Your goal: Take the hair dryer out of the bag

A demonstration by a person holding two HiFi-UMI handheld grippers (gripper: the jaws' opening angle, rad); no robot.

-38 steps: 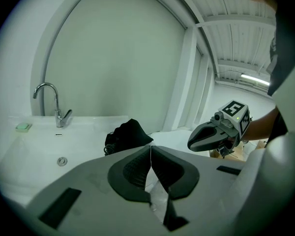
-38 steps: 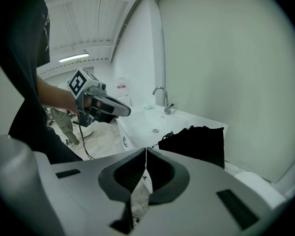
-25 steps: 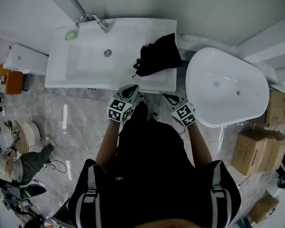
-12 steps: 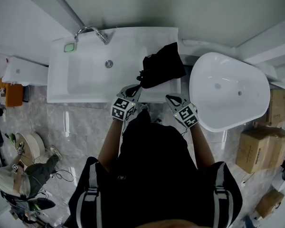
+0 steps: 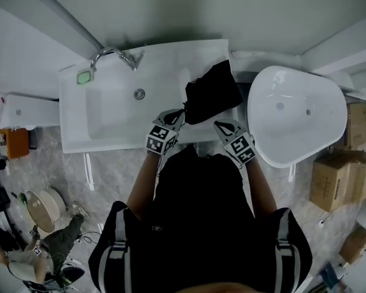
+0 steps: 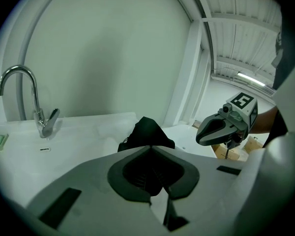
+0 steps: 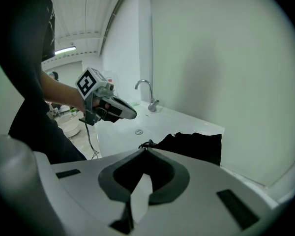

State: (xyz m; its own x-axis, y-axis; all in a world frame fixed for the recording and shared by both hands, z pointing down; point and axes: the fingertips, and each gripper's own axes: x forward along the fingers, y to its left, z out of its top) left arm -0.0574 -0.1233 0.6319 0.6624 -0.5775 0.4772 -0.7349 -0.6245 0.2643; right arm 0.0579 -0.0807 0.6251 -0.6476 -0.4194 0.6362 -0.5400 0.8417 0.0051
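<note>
From above, a person in a dark top stands at a white washbasin (image 5: 110, 112) with a curved tap (image 5: 113, 55) at its far edge and a green soap dish (image 5: 84, 76) left of the tap. The black bag (image 5: 213, 93) lies on the flat right end of the basin, slumped and creased, and a white oval tub (image 5: 296, 112) stands just to its right. Cardboard boxes (image 5: 341, 176) sit on the floor beyond the tub. The left gripper (image 5: 180, 113) points at the bag's near left corner, its tips just beside the cloth; whether they touch it I cannot tell. The right gripper (image 5: 219, 125) hangs over the basin's near edge, close to the bag's near side but apart from it. In the left gripper view, the two jaws are pressed together with nothing between them, and the bag rises as a dark peaked heap right past their tips, with the tap far off to the left and the other gripper off to the right. In the right gripper view, these jaws also meet tip to tip and pinch nothing; the bag lies flat just ahead and to the right, a loop of its cord nearest the tips, with the basin's drain (image 7: 138, 131) further on
</note>
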